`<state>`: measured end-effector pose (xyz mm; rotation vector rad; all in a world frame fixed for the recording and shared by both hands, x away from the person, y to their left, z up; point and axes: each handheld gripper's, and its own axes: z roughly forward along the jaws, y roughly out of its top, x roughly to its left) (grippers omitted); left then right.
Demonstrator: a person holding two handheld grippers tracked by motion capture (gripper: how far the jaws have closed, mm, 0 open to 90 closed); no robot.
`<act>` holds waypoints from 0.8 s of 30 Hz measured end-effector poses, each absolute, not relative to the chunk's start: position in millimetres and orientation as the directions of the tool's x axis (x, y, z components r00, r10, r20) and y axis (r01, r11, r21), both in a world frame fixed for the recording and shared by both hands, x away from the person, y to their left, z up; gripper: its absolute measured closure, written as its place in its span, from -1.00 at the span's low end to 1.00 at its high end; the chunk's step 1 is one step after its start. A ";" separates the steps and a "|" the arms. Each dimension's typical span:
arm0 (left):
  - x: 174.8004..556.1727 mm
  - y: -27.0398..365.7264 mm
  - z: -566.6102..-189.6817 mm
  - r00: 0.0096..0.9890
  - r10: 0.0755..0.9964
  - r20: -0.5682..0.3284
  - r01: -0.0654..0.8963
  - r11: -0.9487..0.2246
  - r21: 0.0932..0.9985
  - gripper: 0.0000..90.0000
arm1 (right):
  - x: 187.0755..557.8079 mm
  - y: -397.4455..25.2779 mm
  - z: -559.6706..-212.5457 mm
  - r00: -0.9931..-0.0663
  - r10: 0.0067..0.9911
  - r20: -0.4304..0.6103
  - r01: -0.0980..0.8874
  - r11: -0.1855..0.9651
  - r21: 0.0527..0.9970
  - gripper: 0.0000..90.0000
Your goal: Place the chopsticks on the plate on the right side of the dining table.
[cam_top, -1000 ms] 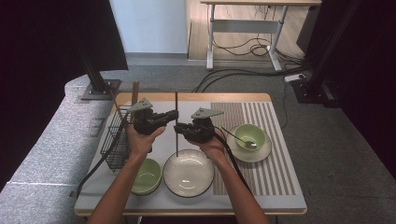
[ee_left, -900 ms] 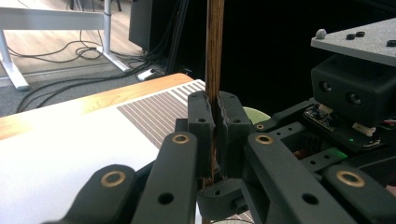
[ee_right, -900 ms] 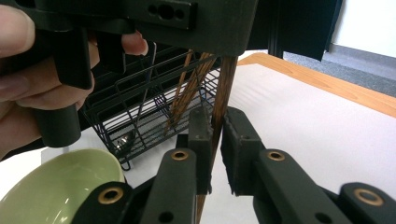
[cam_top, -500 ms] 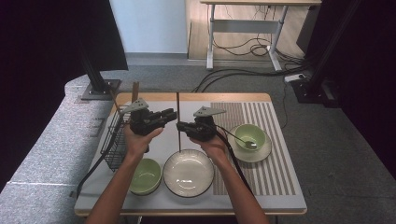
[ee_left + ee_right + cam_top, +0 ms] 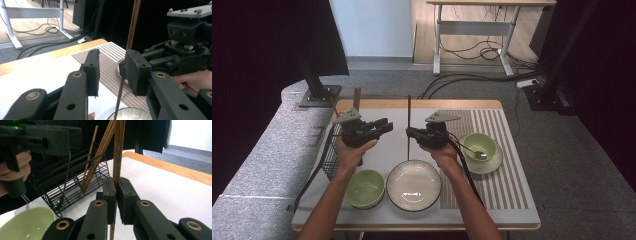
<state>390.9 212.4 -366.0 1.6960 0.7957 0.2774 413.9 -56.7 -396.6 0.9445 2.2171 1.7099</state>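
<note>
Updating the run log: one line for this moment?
right tongs: shut on chopstick, upright | left tongs: open, empty | white plate: below chopstick

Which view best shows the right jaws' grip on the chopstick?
The right gripper view: the chopstick stands clamped between its jaws. The left gripper view shows it side-on; the high view, a thin line.

Left gripper (image 5: 384, 125) held level, its fingers (image 5: 91, 71) parted; right gripper (image 5: 411, 132) faces it, fingers (image 5: 110, 195) pinched together.
</note>
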 end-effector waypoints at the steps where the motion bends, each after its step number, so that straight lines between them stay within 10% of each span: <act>1: 390.6 212.6 -366.4 0.739 0.636 -0.221 0.355 -0.089 0.931 0.41 | 414.0 -57.3 -396.1 -0.779 0.584 0.229 0.369 0.131 0.920 0.89; 24: 390.8 208.2 -384.4 0.748 0.622 -0.229 0.380 -0.119 0.917 0.40 | 415.3 -68.6 -376.1 -0.764 0.603 0.229 0.353 0.094 0.931 0.89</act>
